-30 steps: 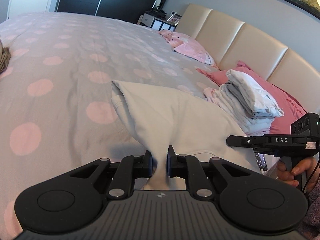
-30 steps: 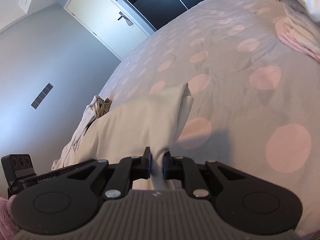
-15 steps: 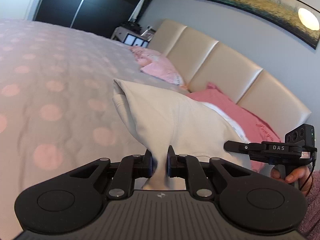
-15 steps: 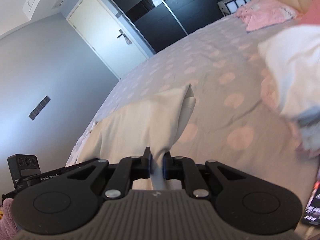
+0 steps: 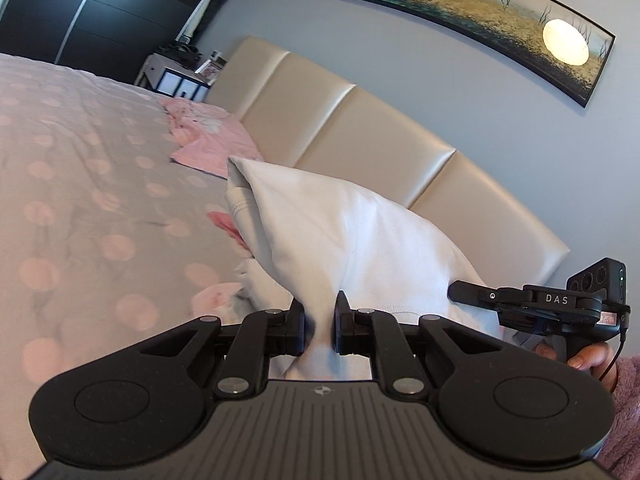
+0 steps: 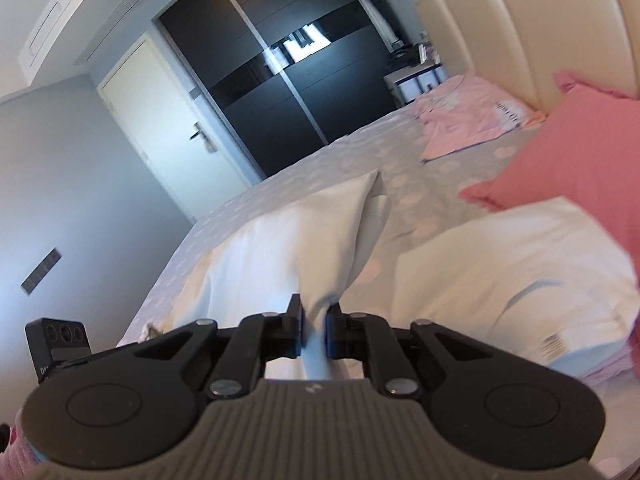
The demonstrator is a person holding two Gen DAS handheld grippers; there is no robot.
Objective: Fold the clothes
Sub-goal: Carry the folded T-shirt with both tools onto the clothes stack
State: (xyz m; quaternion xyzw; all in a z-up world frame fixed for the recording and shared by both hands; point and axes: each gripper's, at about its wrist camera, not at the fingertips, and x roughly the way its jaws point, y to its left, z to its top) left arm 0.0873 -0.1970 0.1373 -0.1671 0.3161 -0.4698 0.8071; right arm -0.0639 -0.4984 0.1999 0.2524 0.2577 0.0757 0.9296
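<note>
Both tongs are clamped on the same cream garment (image 5: 348,232), 1 pinch each. The left tongs (image 5: 319,326) have a bunch of the fabric squeezed between the pads, and the right tongs (image 6: 314,330) grip another bunch the same way. The garment is folded over and hangs up in the air between them, above the bed (image 5: 80,184) with its grey cover and pink dots. In the left wrist view the right tongs show off to the side, with the person's hand (image 5: 588,356) on the handle. Under the garment sits a stack of folded white clothes (image 6: 520,264), right next to a pink pillow (image 6: 572,160) by the beige headboard (image 5: 360,128).
</note>
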